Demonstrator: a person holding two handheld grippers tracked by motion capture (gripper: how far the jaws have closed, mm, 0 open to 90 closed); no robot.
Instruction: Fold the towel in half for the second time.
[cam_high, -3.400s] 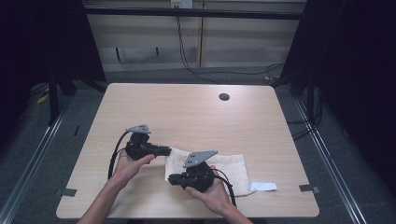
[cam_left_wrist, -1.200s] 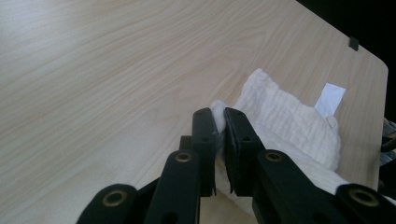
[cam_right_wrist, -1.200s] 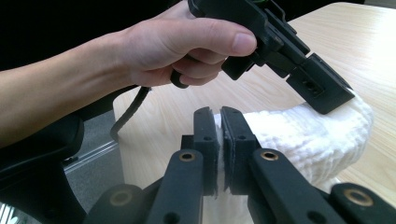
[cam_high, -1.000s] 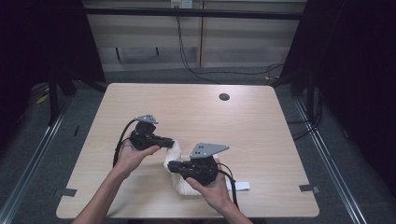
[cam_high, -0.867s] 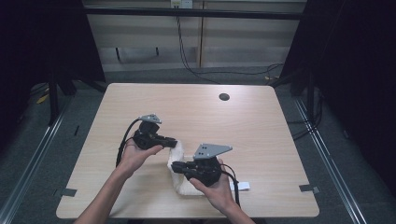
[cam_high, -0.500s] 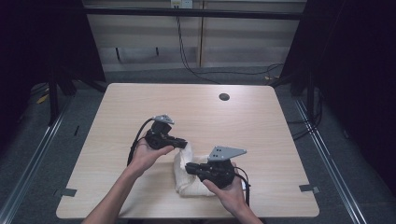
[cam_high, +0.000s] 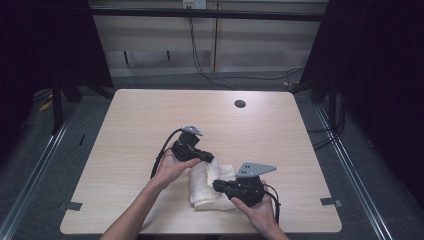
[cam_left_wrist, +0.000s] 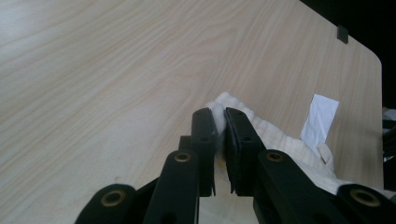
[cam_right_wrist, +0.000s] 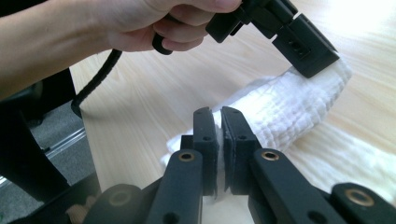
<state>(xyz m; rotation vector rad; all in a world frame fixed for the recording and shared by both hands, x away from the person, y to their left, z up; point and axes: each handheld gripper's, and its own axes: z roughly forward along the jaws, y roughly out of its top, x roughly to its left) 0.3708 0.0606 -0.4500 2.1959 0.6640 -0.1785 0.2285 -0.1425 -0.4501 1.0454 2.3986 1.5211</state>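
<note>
A white cloth (cam_high: 206, 190) lies bunched and partly folded on the wooden table (cam_high: 135, 125), near its front middle. My left gripper (cam_high: 211, 158) is shut on the cloth's far upper corner and holds it a little above the table. In the left gripper view the jaws (cam_left_wrist: 219, 128) pinch a fold of the cloth (cam_left_wrist: 285, 144). My right gripper (cam_high: 216, 186) is shut on the cloth's near edge. In the right gripper view its jaws (cam_right_wrist: 218, 122) clamp the cloth (cam_right_wrist: 289, 109), with the left gripper (cam_right_wrist: 317, 63) and the hand holding it above.
A round cable hole (cam_high: 240, 104) sits at the table's far right. Tape marks (cam_high: 72, 205) (cam_high: 330, 201) flank the front corners. A white paper label (cam_left_wrist: 320, 119) lies on the table beyond the cloth. Dark floor and rails surround the table.
Both grippers have moved to the right with the cloth in them. The left one has carried its corner over, so the cloth, spread flat before, is now folded into a bunch.
</note>
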